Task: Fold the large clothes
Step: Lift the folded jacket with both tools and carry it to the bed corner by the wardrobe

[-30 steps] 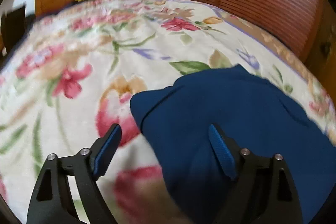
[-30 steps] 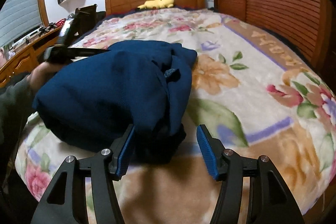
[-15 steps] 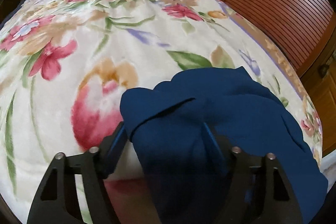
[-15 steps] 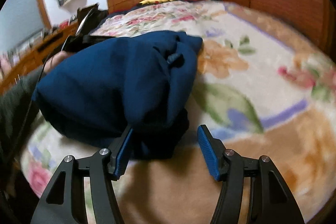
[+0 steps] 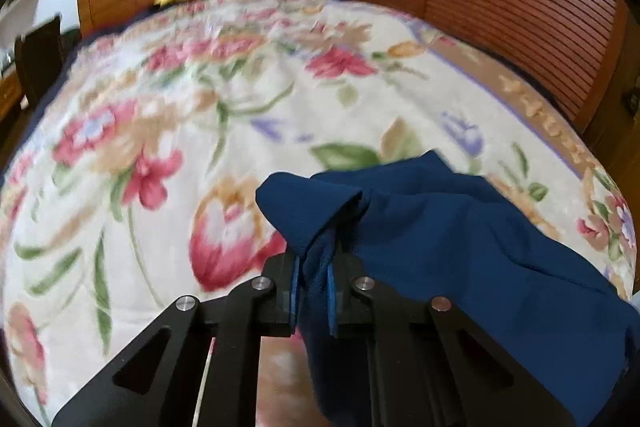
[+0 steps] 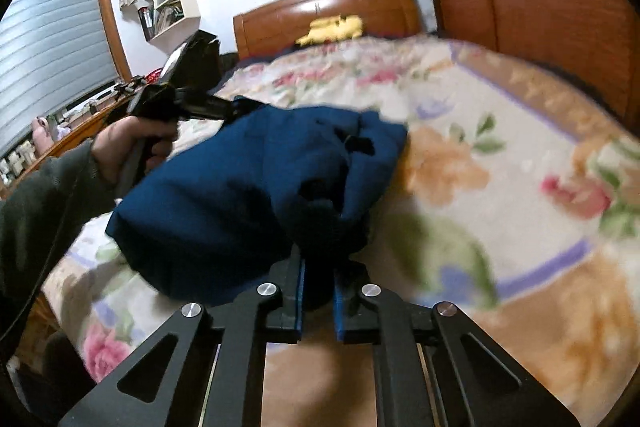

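Two grippers are pinching one dark blue garment (image 5: 460, 239) that is lying bunched on the floral bedspread (image 5: 180, 147). Its near corner is running down between the blue pads of the left gripper (image 5: 313, 291), whose jaws are closing onto the cloth. The right gripper (image 6: 319, 291) is likewise closing on a dark bunched fold at the garment's opposite end, fabric filling the narrow gap.
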